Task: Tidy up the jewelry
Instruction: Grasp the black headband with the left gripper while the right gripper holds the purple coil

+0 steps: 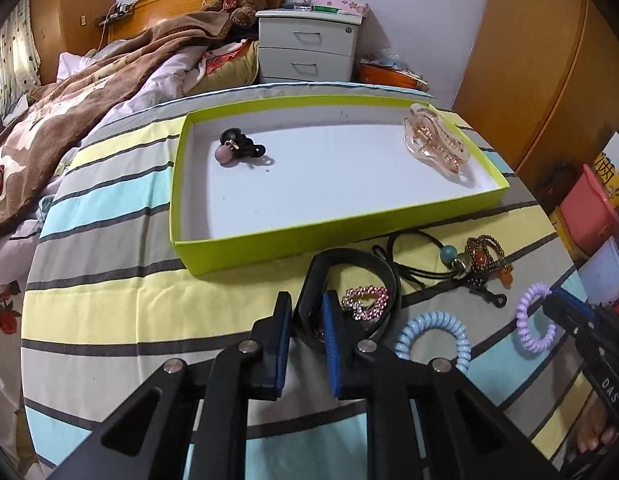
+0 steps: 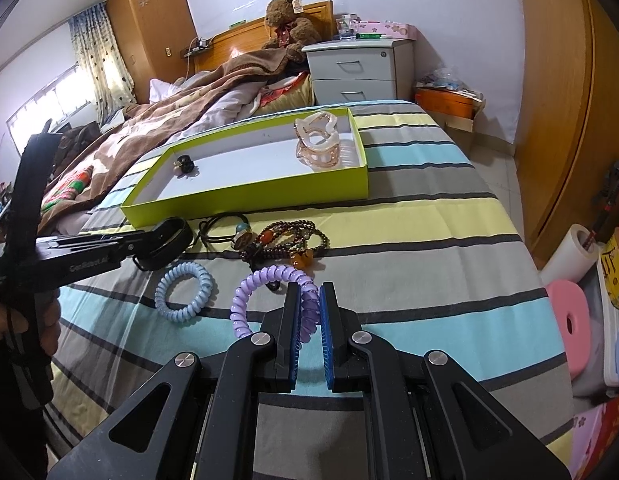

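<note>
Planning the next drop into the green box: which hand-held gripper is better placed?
Probably left. Its hand-held gripper clamps the black band right beside the green box; the right one grips the purple coil tie farther back.

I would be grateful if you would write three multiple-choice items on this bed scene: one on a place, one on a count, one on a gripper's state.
1. Where does the clear amber plastic claw hair clip lie?
A. in the lime-green cardboard box
B. on the striped bedsheet
C. on the nightstand

2. How many items lie inside that box?
A. one
B. two
C. four

3. What does the right gripper hold?
A. nothing, jaws wide open
B. the pale blue spiral hair tie
C. the lilac spiral hair tie

Answers:
1 A: the clip rests on the box's white floor at its right end.
2 B: only the clip and the black hair tie with a pink bead are inside.
3 C: the blue pads pinch the lilac coil.
</note>
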The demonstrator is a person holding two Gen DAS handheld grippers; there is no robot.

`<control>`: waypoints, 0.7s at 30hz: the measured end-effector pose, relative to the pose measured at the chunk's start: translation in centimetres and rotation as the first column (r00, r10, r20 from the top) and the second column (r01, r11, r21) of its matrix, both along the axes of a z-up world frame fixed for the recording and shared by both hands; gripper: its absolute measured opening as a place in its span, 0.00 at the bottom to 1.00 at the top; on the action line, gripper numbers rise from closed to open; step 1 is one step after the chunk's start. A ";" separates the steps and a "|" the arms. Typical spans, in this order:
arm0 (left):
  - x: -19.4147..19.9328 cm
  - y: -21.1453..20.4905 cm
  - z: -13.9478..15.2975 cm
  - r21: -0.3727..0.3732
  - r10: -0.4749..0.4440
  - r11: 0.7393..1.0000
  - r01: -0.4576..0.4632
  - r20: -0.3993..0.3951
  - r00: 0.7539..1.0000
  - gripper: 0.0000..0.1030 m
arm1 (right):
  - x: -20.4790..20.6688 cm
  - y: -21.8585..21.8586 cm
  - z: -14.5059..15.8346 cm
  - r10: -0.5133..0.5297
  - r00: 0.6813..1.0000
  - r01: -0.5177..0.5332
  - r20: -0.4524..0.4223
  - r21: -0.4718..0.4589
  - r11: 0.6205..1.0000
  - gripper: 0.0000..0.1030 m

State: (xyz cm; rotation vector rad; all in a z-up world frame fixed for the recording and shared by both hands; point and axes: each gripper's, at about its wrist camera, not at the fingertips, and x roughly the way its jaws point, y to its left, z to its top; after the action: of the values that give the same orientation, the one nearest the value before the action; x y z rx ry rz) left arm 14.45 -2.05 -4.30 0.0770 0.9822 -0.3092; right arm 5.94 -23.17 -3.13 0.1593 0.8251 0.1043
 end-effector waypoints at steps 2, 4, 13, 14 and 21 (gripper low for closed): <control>0.2 -0.3 -0.1 0.008 0.003 1.000 -0.003 0.007 1.000 0.17 | -0.1 0.0 0.0 -0.001 1.000 0.001 0.000 -0.001 1.000 0.09; 0.4 -0.3 -0.3 0.006 0.003 1.000 -0.003 0.003 1.000 0.18 | -0.1 0.0 0.0 0.000 1.000 0.000 0.001 -0.001 1.000 0.09; 0.7 -0.2 -0.4 0.008 0.007 1.000 -0.007 0.008 1.000 0.24 | -0.3 0.1 0.1 -0.001 1.000 0.001 0.005 -0.003 1.000 0.09; 0.6 -0.4 -0.4 0.001 -0.003 1.000 0.003 0.007 1.000 0.16 | -0.4 0.1 0.2 -0.003 1.000 0.003 0.006 -0.003 1.000 0.09; 0.0 -0.5 -0.1 -0.015 -0.005 1.000 0.006 0.005 1.000 0.13 | -0.7 -0.1 0.9 -0.012 1.000 0.012 0.020 -0.005 1.000 0.09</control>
State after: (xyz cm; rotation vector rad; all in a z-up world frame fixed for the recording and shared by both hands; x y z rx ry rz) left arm 14.50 -2.55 -4.35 0.0665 0.9748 -0.3214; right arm 5.24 -23.23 -2.26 0.1580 0.8048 0.0922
